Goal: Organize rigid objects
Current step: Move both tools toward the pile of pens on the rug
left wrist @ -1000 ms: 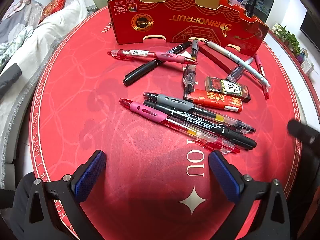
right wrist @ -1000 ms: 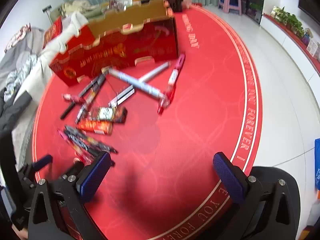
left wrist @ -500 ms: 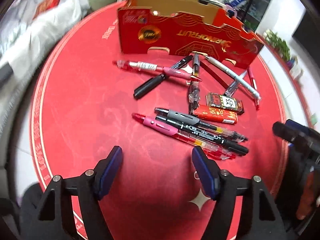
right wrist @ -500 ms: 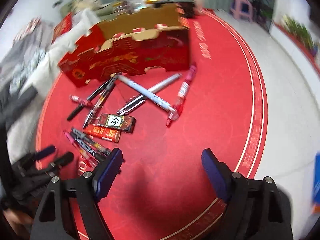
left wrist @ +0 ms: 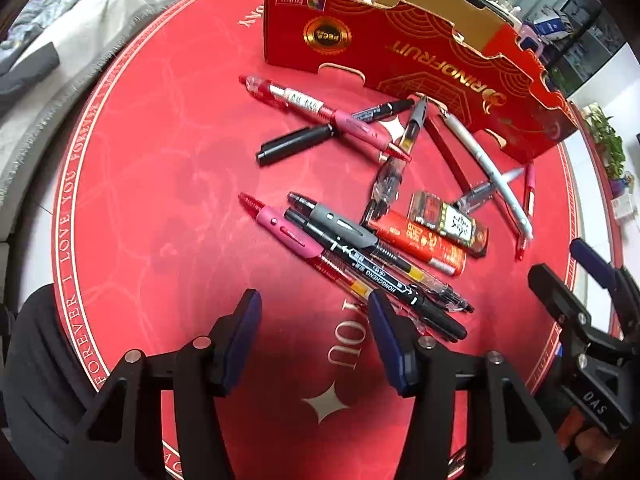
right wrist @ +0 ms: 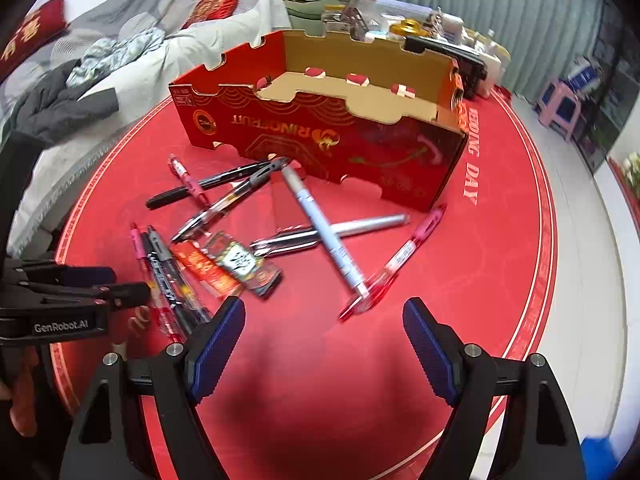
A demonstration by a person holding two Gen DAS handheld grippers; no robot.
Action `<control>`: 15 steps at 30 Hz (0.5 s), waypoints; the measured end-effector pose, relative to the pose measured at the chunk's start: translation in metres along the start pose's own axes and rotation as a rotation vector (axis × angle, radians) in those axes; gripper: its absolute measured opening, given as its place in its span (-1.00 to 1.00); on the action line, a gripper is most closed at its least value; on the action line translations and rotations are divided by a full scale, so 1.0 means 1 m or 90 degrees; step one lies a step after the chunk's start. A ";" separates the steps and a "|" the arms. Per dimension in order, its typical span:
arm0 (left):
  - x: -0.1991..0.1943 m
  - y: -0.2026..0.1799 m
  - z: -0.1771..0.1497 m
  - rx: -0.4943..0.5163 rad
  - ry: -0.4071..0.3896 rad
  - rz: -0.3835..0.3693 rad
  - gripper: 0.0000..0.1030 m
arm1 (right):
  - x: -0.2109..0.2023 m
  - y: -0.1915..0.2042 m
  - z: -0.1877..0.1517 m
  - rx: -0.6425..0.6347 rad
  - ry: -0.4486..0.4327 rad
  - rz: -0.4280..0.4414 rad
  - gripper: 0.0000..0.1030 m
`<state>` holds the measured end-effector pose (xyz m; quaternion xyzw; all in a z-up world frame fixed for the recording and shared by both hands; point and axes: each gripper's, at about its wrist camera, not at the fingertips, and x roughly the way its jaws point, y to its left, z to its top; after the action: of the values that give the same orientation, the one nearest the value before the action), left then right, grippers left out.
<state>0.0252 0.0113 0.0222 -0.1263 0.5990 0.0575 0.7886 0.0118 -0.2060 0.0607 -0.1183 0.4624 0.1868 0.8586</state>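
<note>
Several pens and two small flat boxes lie scattered on a round red mat (left wrist: 160, 200). A pink-grip pen (left wrist: 288, 236), a black marker (left wrist: 372, 276) and a grey-grip pen (left wrist: 344, 228) lie side by side just ahead of my left gripper (left wrist: 312, 332), which is open and empty, its right pad next to their near ends. My right gripper (right wrist: 324, 336) is open and empty above bare mat, near a red pen (right wrist: 396, 260) and a silver pen (right wrist: 324, 232). An open red cardboard box (right wrist: 320, 132) stands behind the pens.
A red flat box (left wrist: 416, 240) and a dark patterned one (left wrist: 448, 220) lie among the pens. A sofa with clothes (right wrist: 100, 60) is at the far left. Clutter (right wrist: 420, 36) stands behind the cardboard box. The mat's edge and white floor (right wrist: 580, 240) are on the right.
Both grippers' jaws have narrowed from wide open to a smaller gap. Both have moved closer in over the pens, the left one up to the three side-by-side pens.
</note>
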 end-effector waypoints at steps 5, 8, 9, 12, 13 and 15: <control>0.002 0.004 -0.001 -0.016 0.001 0.000 0.08 | 0.005 -0.010 0.012 -0.025 -0.014 0.012 0.58; 0.000 0.011 -0.004 -0.010 -0.006 0.012 0.06 | 0.015 -0.009 0.018 -0.041 0.000 0.012 0.46; 0.000 0.014 -0.005 -0.006 -0.003 0.018 0.06 | 0.020 -0.009 0.020 -0.045 0.006 0.006 0.46; 0.001 0.009 0.001 -0.022 0.005 -0.014 0.06 | 0.031 -0.006 0.026 -0.053 0.016 -0.006 0.46; 0.001 0.008 0.003 -0.024 0.006 -0.013 0.06 | 0.035 -0.004 0.027 -0.055 0.020 -0.008 0.46; 0.002 0.005 0.007 -0.013 0.003 0.003 0.10 | 0.041 -0.001 0.027 -0.059 0.028 -0.014 0.46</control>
<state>0.0314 0.0177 0.0211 -0.1333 0.6004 0.0650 0.7859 0.0533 -0.1884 0.0417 -0.1670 0.4708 0.1956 0.8439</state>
